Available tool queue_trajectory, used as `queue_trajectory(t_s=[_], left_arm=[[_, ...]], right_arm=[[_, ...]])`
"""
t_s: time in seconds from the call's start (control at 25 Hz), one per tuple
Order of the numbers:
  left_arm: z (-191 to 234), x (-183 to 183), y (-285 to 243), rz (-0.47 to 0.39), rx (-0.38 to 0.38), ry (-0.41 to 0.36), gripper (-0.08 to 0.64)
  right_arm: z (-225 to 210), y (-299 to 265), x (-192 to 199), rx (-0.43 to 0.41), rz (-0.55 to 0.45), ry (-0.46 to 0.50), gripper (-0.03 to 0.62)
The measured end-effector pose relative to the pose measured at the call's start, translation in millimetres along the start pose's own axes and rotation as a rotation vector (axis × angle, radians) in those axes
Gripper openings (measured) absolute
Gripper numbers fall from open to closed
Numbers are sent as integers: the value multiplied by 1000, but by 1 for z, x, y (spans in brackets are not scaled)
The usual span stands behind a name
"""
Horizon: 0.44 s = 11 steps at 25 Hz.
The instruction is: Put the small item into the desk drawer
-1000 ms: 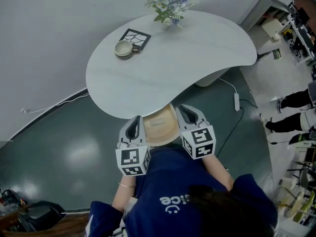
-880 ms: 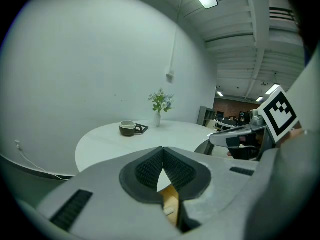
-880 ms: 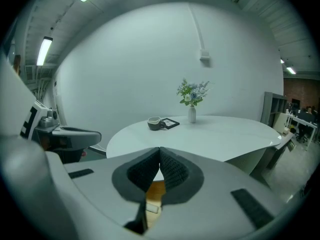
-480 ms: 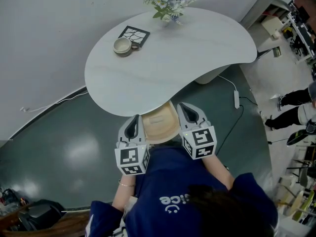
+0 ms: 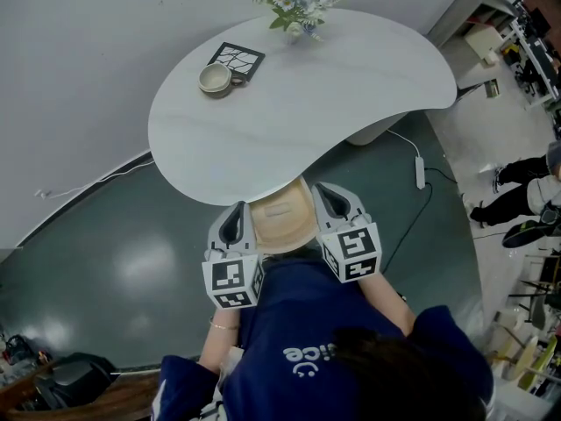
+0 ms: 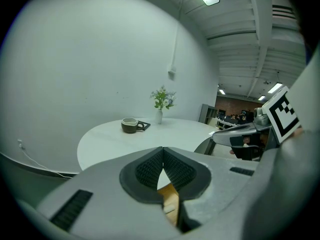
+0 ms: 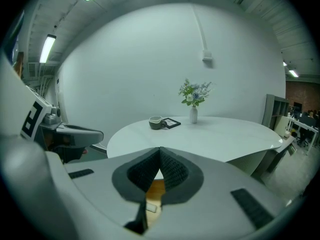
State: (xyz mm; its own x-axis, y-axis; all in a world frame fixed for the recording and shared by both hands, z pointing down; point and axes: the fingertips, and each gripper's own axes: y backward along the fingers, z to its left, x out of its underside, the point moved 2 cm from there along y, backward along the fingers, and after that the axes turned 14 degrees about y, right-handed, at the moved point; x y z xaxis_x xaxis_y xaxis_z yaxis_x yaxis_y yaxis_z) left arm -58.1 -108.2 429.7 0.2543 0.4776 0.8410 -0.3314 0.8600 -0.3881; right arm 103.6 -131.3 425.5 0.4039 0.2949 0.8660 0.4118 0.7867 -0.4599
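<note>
Small item (image 5: 279,210): a pale, flat, oblong piece lying inside the desk drawer (image 5: 286,238), on its wooden floor, toward the end nearest the table (image 5: 351,86). The right gripper view shows it flat on the drawer bottom, below and beyond the jaw tips; nothing is touching it.

Desk drawer: light wood, pulled out from under the table's near edge, its front end toward the person.

Left gripper (image 5: 235,221): held just beside the drawer's left side, at the table's near edge, pointing toward the table. Its own view shows the ribbed pads (image 6: 150,170) pressed together at the tips with nothing between them.

Right gripper (image 5: 332,203): held just beside the drawer's right side, also at the table's near edge and pointing toward the table. Its pads (image 7: 171,170) are pressed together and pinch nothing.

On the table: a dull green mug (image 5: 215,79) near the far left edge, touching or just overlapping a black square coaster (image 5: 239,61) with a white crackle pattern. A small white vase of flowers (image 5: 298,3) stands at the far edge. All three are well apart from the drawer.

Beside the table: a white cable (image 5: 419,175) runs across the dark floor to its right. The legs of another person (image 5: 524,207) show at the right margin, well away from the table.
</note>
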Motion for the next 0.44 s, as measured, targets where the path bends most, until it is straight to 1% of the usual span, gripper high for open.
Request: queue_trajectory(t_s=[0.2,0.44], left_arm=[[1,0,-5,6,0,-1,3],[1,-1,-10,13,2,-5,3]], right_arm=[[0,-3,0,1,7,23,6],[-2,-6,1,-1,9,29,6]])
